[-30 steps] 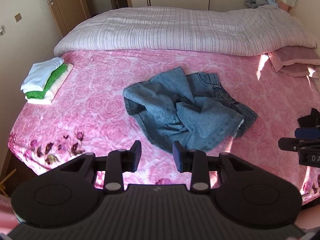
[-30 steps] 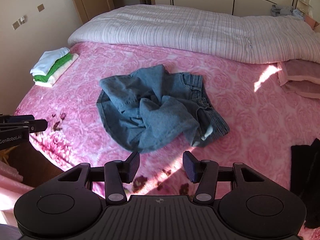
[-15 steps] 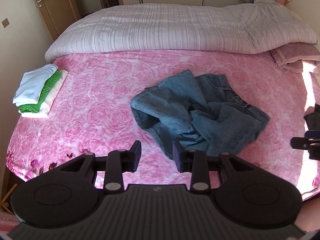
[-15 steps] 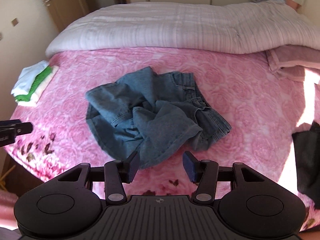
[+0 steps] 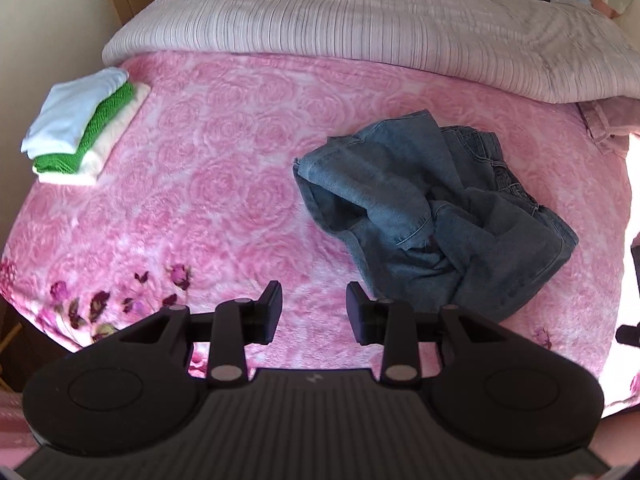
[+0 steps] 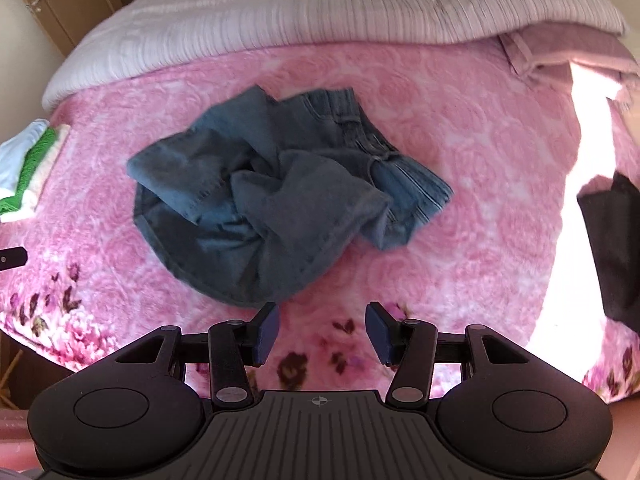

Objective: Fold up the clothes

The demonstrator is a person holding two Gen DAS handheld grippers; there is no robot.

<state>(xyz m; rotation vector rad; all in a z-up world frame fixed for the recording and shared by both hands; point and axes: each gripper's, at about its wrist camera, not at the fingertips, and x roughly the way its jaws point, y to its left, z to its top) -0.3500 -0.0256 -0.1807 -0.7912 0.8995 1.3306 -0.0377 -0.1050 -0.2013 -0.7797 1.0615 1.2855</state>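
Observation:
A crumpled pair of blue jeans (image 5: 432, 216) (image 6: 276, 200) lies in a heap on the pink rose-patterned bedspread (image 5: 224, 184) (image 6: 480, 152). My left gripper (image 5: 313, 312) hovers open over the bedspread, just left of the heap's near edge. My right gripper (image 6: 322, 330) is open too, hanging above the bed's near edge right in front of the jeans' lower hem. Neither holds anything. The right wrist view is blurred by motion.
A folded stack of white, green and cream clothes (image 5: 80, 124) (image 6: 28, 168) sits at the bed's left edge. A striped duvet (image 5: 360, 24) covers the far side. A dark garment (image 6: 612, 240) lies at the right edge. Sunlight glares along the right.
Both grippers have moved in lower and closer over the bed. The jeans now sit larger and nearer in both views. Both jaws stay open; the jeans have not been touched.

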